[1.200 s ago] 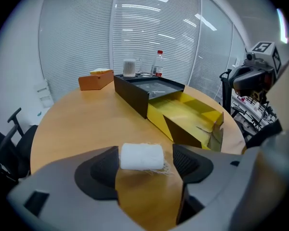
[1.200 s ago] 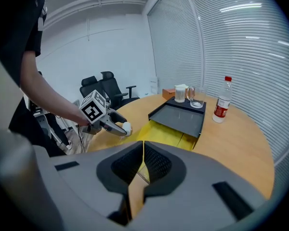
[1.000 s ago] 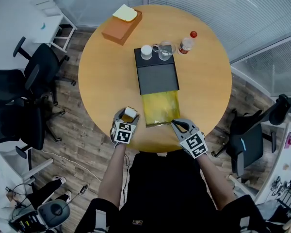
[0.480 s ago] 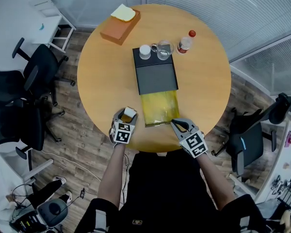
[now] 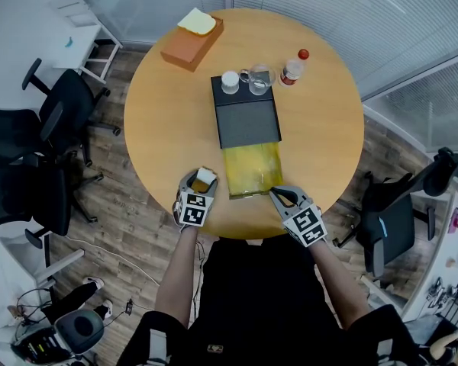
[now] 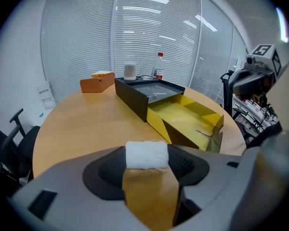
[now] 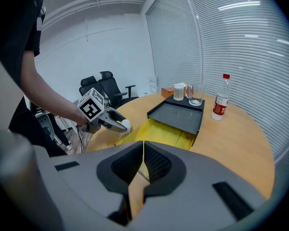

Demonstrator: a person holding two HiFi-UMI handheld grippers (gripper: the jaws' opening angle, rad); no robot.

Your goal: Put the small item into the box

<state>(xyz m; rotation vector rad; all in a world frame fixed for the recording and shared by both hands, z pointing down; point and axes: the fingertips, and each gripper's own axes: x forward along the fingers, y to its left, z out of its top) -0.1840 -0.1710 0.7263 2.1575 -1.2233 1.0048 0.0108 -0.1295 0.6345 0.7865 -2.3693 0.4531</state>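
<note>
A small white rolled item (image 6: pixel 145 153) sits between the pads of my left gripper (image 6: pixel 147 159), which is shut on it just above the round wooden table (image 5: pixel 168 128) near its front edge. In the head view that item (image 5: pixel 204 178) lies left of the open yellow box (image 5: pixel 252 170), whose black sleeve (image 5: pixel 246 120) extends away from me. My right gripper (image 5: pixel 280 195) hovers at the yellow box's near right corner, jaws shut with nothing between them. The right gripper view shows the left gripper (image 7: pixel 119 125) with the white item beside the yellow box (image 7: pixel 159 134).
On the black sleeve's far end stand a white cup (image 5: pixel 230 81) and a glass jug (image 5: pixel 259 78); a red-capped bottle (image 5: pixel 294 69) stands beside them. An orange box (image 5: pixel 191 43) topped with a yellow pad sits far left. Office chairs (image 5: pixel 57 109) ring the table.
The left jaws have drawn in slightly round the white item. Both hands stay where they were.
</note>
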